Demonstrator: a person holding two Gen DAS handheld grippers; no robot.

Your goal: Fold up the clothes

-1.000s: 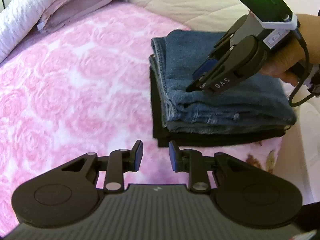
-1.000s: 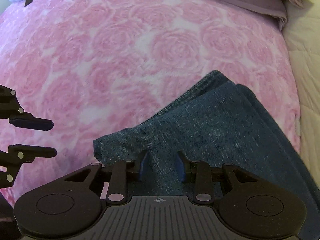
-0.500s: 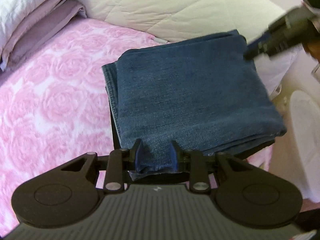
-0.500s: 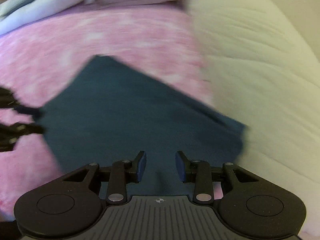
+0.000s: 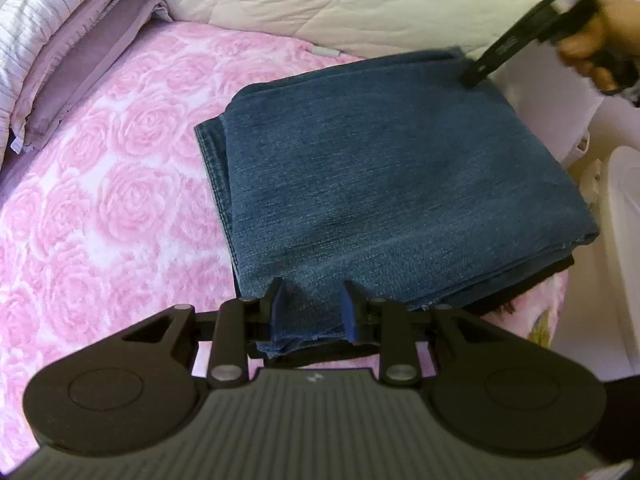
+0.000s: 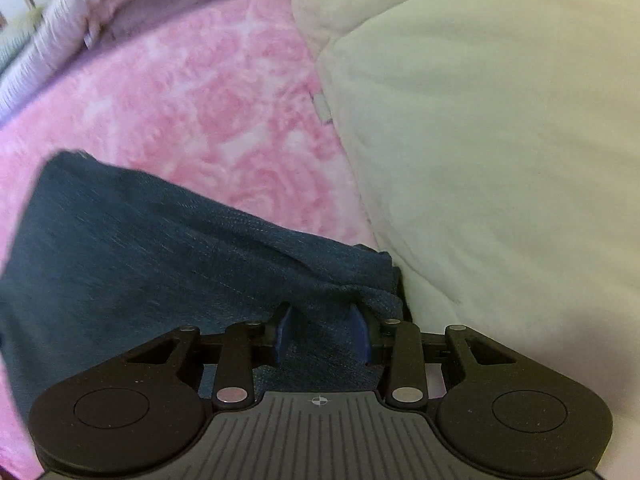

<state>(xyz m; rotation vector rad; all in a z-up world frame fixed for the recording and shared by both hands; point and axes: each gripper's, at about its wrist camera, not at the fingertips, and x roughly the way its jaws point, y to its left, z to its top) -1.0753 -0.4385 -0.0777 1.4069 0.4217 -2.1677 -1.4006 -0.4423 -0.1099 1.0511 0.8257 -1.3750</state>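
Note:
Folded blue jeans (image 5: 400, 168) lie on a black garment (image 5: 532, 276) on the pink rose blanket (image 5: 100, 200). My left gripper (image 5: 312, 312) straddles the pile's near corner. Its jaws stand a little apart, with a lump of denim filling the gap. At the far right corner is my right gripper (image 5: 474, 76), held by a hand (image 5: 600, 40). In the right wrist view, the right gripper (image 6: 322, 332) is likewise part open over the jeans (image 6: 140, 260), with rumpled denim between its pads. I see no clear pinch from either gripper.
A cream quilt (image 5: 360, 4) is bunched along the far side and touches the jeans' corner (image 6: 500, 140). Mauve and white pillows (image 5: 60, 40) lie at the far left. A white object (image 5: 624, 220) stands past the bed's right edge.
My left gripper came off the bare blanket in front of the pile onto its near corner. The right gripper swept across the jeans to the far corner by the quilt. Both jaw gaps look unchanged.

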